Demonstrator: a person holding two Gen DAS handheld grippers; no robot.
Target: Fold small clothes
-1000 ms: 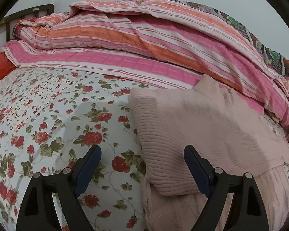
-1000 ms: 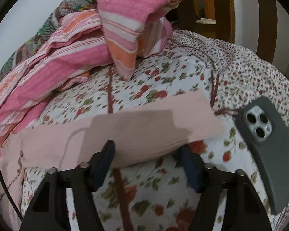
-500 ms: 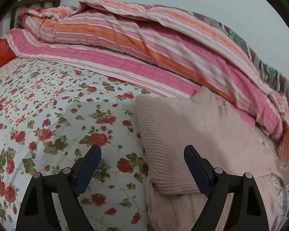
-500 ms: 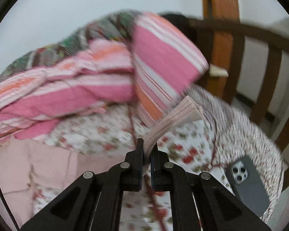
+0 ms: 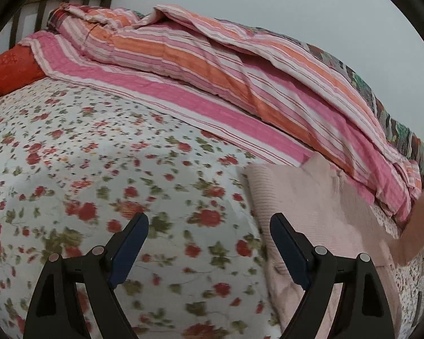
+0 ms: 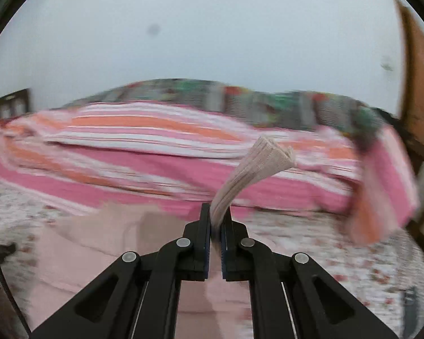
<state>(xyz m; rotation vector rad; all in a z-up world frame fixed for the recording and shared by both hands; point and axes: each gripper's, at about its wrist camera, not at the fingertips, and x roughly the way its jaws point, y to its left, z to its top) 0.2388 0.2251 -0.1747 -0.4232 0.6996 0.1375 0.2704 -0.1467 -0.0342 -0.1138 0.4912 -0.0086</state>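
Pale-pink knit sweater (image 5: pixel 319 206), partly folded, lying on the floral bedsheet (image 5: pixel 99 169) at the near right of the bed.

Nearest: right gripper (image 6: pixel 215 227), jaws clamped together on a ribbed cuff or sleeve end (image 6: pixel 251 175) of that sweater, which stands up and curls rightward past the tips. The garment's body spreads below and to the left of this gripper, so the held end would be carried leftward across it; this hand is the nearer one.

Left gripper (image 5: pixel 209 231): jaws wide apart, nothing between them, over bare sheet, sweater edge just beside its right finger.

Farther: striped quilt (image 5: pixel 212 65) heaped along the back.

Hidden: the sweater's long axis probably runs near to far, but motion blur and the right frame edge cut it off.
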